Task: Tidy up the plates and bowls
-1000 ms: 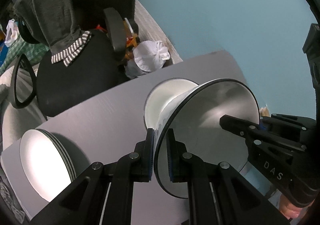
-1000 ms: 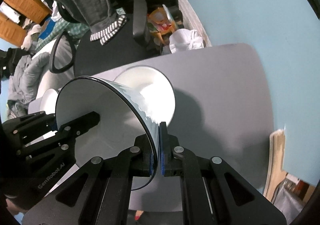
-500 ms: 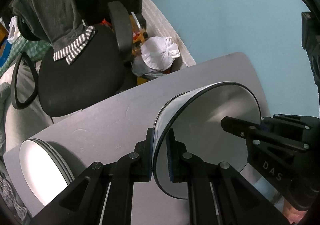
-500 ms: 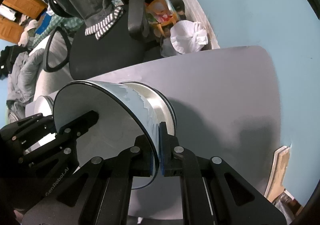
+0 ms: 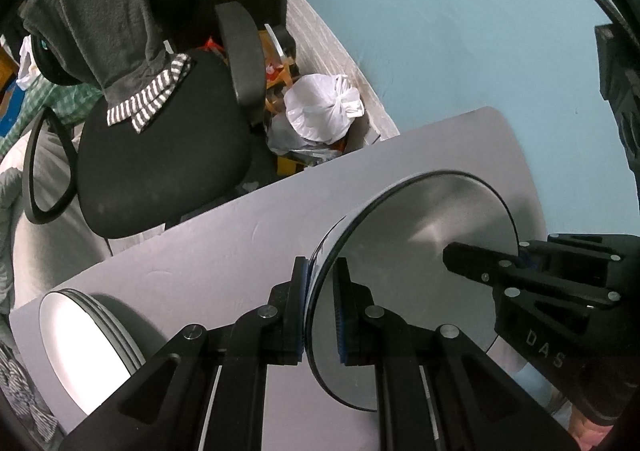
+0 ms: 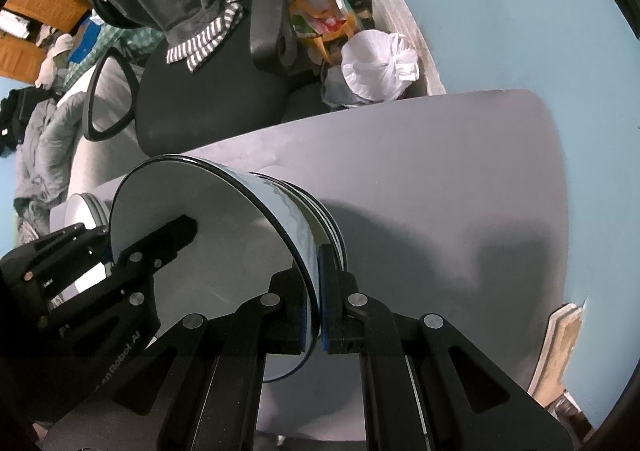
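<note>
- Bowl (image 5: 412, 251): white inside, dark rim, glossy pale-blue wall; mouth faces both cameras.
- Left gripper (image 5: 320, 315) and right gripper (image 6: 316, 303) clamp opposite rims.

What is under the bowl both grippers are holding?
In the right wrist view, the rims of more stacked bowls show beneath the held bowl. How many there are and whether they touch is hidden.

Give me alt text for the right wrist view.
Both grippers, right and left, pinch opposite rims of a white bowl over stacked bowls on a grey table. A black office chair stands beyond.
</note>
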`<state>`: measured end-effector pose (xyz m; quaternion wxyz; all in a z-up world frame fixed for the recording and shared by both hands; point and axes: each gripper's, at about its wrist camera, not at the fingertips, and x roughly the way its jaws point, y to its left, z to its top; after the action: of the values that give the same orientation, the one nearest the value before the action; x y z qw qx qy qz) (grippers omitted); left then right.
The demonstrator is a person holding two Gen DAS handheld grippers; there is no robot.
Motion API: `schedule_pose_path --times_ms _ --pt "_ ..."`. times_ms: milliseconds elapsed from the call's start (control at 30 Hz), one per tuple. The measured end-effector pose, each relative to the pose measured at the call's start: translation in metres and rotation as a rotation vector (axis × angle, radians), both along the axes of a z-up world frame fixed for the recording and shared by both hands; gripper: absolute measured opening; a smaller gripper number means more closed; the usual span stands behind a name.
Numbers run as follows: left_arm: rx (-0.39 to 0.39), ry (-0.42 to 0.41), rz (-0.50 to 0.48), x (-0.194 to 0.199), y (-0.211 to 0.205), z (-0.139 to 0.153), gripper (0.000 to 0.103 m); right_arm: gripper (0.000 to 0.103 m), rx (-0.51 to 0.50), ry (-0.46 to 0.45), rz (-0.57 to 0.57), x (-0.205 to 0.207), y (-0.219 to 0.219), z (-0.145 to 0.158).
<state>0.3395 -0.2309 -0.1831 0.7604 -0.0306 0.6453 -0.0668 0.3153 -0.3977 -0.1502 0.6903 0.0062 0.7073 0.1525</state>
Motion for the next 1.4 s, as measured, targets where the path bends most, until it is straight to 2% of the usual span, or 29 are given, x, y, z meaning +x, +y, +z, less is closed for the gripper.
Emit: schedule_pose_path --times_ms 133,400,533,633,800,867,933,1133,1267,1400 --pt "0.016 0.01 -0.01 0.001 -0.001 -0.002 0.011 0.009 -0.009 0.022 0.005 0.0 0.002 -0.003" --pt "0.01 0.021 0.008 0.003 0.003 -0.003 0.013 0.009 -0.058 0.02 0.05 -0.001 0.01 -0.001" --pt "-0.006 0.016 0.023 0.001 0.008 -0.001 0.031 0.01 -0.059 0.025 0.047 0.0 0.008 -0.001" --pt "-0.008 0.0 0.037 -0.001 0.011 0.003 0.033 0.019 -0.054 0.022 0.053 -0.001 0.01 0.001" --pt "-0.016 -0.013 0.065 -0.006 0.02 0.008 0.039 0.025 -0.071 0.002 0.054 -0.006 0.015 0.005" --pt "-0.027 -0.013 0.077 -0.008 0.023 0.01 0.04 0.034 -0.079 -0.023 0.047 -0.007 0.014 0.01" --pt "-0.039 -0.017 0.087 -0.009 0.026 0.013 0.042 0.051 -0.1 -0.068 0.043 -0.007 0.013 0.018" --pt "-0.05 -0.047 0.1 -0.017 0.033 0.027 0.042 0.053 -0.095 -0.101 0.027 -0.004 0.01 0.031" --pt "-0.064 -0.085 0.133 -0.025 0.044 0.044 0.05 0.065 -0.103 -0.142 0.01 -0.005 0.007 0.045" --pt "-0.073 -0.123 0.146 -0.032 0.052 0.061 0.053 0.067 -0.108 -0.174 -0.008 -0.008 0.003 0.057"
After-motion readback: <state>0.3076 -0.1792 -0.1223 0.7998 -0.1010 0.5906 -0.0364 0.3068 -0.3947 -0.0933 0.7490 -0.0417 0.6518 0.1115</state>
